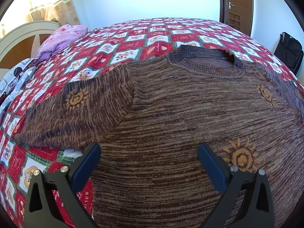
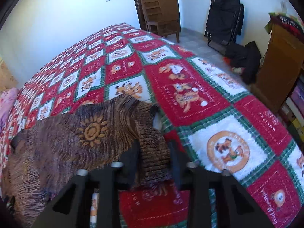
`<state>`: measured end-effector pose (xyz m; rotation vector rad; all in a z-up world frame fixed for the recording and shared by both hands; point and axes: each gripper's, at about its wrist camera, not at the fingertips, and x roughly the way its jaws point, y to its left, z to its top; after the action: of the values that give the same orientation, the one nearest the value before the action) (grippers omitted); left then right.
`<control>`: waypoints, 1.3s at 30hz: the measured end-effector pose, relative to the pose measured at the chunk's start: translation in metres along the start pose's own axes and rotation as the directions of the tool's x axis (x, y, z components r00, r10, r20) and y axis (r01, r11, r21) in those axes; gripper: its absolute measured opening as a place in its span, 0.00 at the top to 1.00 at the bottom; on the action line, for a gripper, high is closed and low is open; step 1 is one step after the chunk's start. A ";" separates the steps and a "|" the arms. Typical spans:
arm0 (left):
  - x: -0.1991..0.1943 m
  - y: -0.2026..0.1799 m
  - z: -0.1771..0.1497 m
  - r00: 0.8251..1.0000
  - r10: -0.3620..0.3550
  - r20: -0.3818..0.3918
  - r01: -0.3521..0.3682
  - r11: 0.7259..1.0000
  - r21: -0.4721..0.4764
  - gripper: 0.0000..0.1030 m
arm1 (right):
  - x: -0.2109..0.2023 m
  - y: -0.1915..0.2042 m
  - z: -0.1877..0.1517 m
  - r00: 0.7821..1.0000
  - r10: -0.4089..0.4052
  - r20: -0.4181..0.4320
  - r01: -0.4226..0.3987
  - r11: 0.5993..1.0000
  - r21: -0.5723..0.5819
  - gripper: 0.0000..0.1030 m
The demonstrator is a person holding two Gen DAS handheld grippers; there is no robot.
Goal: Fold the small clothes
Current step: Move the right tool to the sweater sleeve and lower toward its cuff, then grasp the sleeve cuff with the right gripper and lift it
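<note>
A brown knitted sweater (image 1: 180, 104) with orange sun motifs lies spread flat on the bed, neckline at the far side. My left gripper (image 1: 149, 148) hovers open over the sweater's body near its left sleeve (image 1: 76, 114), with nothing between its blue pads. In the right wrist view the sweater (image 2: 66, 142) fills the lower left. Its ribbed sleeve cuff (image 2: 153, 157) stands up between the fingers of my right gripper (image 2: 153, 144), which is shut on it. That view is slightly blurred.
The bed carries a red, white and green patchwork quilt (image 2: 190, 95). A pink bundle (image 1: 62, 38) and a headboard (image 1: 22, 36) are at the far left. Beyond the bed's right edge stand a wooden door (image 2: 155, 5), a black folded chair (image 2: 224, 17) and a wooden cabinet (image 2: 277, 60).
</note>
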<state>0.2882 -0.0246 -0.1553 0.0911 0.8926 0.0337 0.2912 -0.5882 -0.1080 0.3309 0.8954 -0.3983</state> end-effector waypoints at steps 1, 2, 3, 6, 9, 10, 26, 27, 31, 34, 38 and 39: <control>0.001 0.000 -0.001 1.000 -0.004 -0.002 0.004 1.000 -0.002 0.00 | 0.002 -0.001 0.000 1.000 0.011 -0.007 -0.011 1.000 0.003 0.77; 0.002 0.001 -0.002 1.000 -0.013 -0.008 0.013 1.000 -0.007 0.00 | 0.001 -0.002 0.001 1.000 0.015 -0.003 -0.015 1.000 0.002 0.79; 0.004 0.002 -0.002 0.999 -0.026 -0.018 0.026 1.000 -0.015 0.00 | -0.002 -0.003 0.002 1.000 0.026 0.007 -0.026 1.000 0.000 0.83; 0.012 0.010 0.000 0.994 -0.090 -0.056 0.086 0.994 -0.068 0.00 | -0.019 0.005 0.006 0.996 0.060 0.060 -0.058 0.998 -0.021 0.84; 0.016 0.014 0.000 0.990 -0.124 -0.065 0.117 0.989 -0.093 0.00 | -0.041 0.029 0.013 0.988 0.092 0.126 -0.082 0.993 -0.083 0.84; 0.015 0.011 0.000 0.992 -0.114 -0.061 0.109 0.991 -0.082 0.00 | -0.048 0.039 0.015 0.984 0.102 0.143 -0.087 0.991 -0.104 0.84; 0.011 0.012 -0.006 0.992 -0.122 -0.037 0.118 0.990 -0.081 0.00 | -0.068 0.248 -0.040 0.937 0.345 0.045 -0.276 0.814 -0.512 0.84; 0.010 0.012 -0.006 0.992 -0.124 -0.035 0.121 0.989 -0.081 0.00 | -0.064 0.259 -0.048 0.935 0.353 0.026 -0.286 0.797 -0.531 0.84; 0.008 0.014 -0.005 0.991 -0.131 -0.033 0.129 0.989 -0.078 0.00 | -0.043 0.294 -0.084 0.915 0.391 -0.099 -0.373 0.727 -0.577 0.82; 0.004 0.012 -0.003 0.989 -0.141 -0.040 0.138 0.988 -0.062 0.00 | -0.031 0.302 -0.103 0.909 0.378 -0.178 -0.405 0.697 -0.592 0.37; -0.019 0.005 0.006 0.988 -0.153 0.007 0.153 0.988 -0.002 0.00 | -0.042 0.278 -0.117 0.885 0.424 -0.194 -0.451 0.669 -0.591 0.36; -0.026 0.002 0.010 0.987 -0.160 0.027 0.159 0.987 0.012 0.00 | -0.046 0.267 -0.117 0.883 0.433 -0.183 -0.452 0.673 -0.585 0.36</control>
<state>0.2798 -0.0249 -0.1292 0.0291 0.8701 -0.1212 0.3103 -0.2936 -0.1091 -0.0637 0.8890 0.3678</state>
